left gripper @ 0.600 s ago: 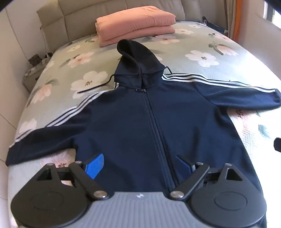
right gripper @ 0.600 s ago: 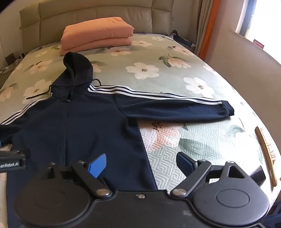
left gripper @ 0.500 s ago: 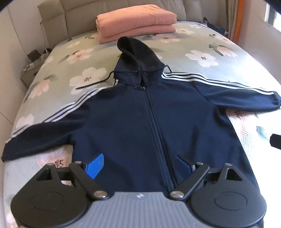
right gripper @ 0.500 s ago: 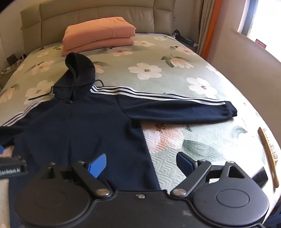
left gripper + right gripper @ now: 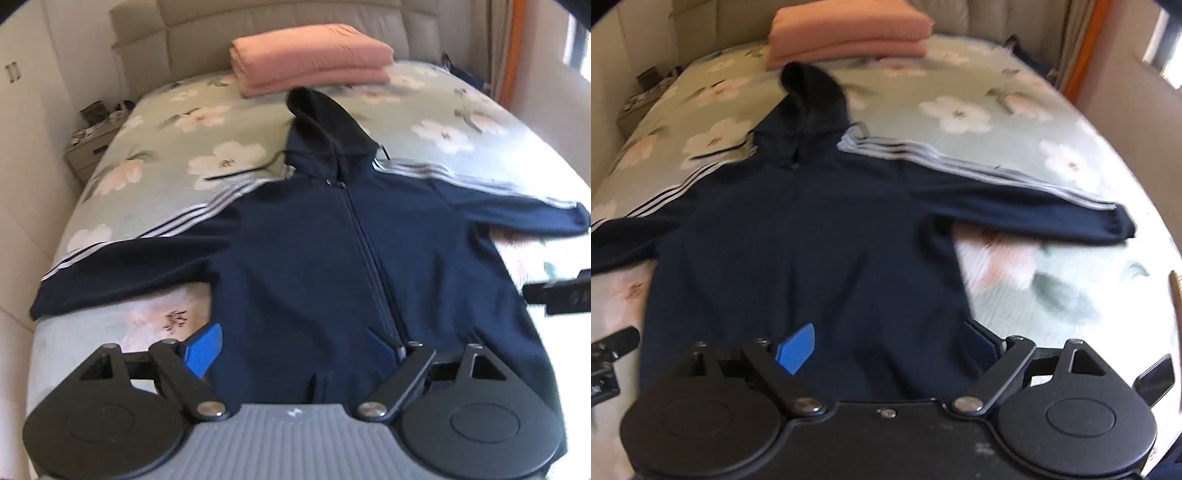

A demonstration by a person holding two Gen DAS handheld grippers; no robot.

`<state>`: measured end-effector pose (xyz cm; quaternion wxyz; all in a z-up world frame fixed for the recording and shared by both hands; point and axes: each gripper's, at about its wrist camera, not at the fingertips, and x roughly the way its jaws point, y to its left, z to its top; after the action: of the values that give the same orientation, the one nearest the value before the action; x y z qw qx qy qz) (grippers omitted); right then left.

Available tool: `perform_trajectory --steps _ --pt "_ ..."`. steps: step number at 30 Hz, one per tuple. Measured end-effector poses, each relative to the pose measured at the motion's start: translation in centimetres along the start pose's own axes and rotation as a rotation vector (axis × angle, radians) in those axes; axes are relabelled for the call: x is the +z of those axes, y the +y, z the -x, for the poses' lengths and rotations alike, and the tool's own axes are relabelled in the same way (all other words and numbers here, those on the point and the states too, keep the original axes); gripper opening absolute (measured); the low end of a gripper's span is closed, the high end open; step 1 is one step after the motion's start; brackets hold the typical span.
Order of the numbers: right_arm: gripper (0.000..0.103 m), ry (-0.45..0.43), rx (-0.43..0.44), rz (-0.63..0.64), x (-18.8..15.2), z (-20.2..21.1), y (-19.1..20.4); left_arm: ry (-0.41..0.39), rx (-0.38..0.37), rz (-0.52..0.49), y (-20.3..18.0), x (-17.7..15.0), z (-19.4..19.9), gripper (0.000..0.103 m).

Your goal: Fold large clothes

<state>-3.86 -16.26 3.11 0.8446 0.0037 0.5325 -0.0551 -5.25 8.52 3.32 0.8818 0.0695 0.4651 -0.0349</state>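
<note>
- Left wrist view: a navy zip hoodie (image 5: 314,258) lies face up on a floral bed (image 5: 166,155), both sleeves spread wide, hood pointing to the headboard.
- A folded pink blanket (image 5: 310,55) sits just beyond the hood.
- The left tongs (image 5: 303,350) are wide open over the hoodie's hem, gripping nothing.
- Right wrist view, blurred: the right tongs (image 5: 890,343) are also spread wide, empty, above the hem's right side.
- A wooden brush (image 5: 1176,295) lies at the bed's right edge.
</note>
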Motion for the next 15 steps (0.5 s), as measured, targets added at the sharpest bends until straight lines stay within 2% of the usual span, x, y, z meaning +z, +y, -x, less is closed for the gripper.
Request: perform_trajectory --steps 5,8,10,11,15 --pt "0.103 -0.022 -0.029 0.022 0.9 5.4 1.2 -0.019 0.042 0.013 0.6 1.9 6.5 0.087" --pt "0.103 0.003 0.013 -0.004 1.5 8.3 0.6 0.011 0.097 -0.021 -0.7 3.4 9.7 0.087" --pt "0.103 -0.009 0.007 0.013 1.7 10.1 0.3 0.036 0.11 -0.024 -1.1 3.8 11.4 0.087" --pt "0.103 -0.017 -0.006 0.024 1.8 11.1 0.3 0.044 0.099 -0.006 -1.2 4.0 12.1 0.087" --pt "0.103 0.0 -0.018 0.029 1.5 13.7 -0.2 0.117 -0.051 0.165 -0.1 4.3 14.0 0.087"
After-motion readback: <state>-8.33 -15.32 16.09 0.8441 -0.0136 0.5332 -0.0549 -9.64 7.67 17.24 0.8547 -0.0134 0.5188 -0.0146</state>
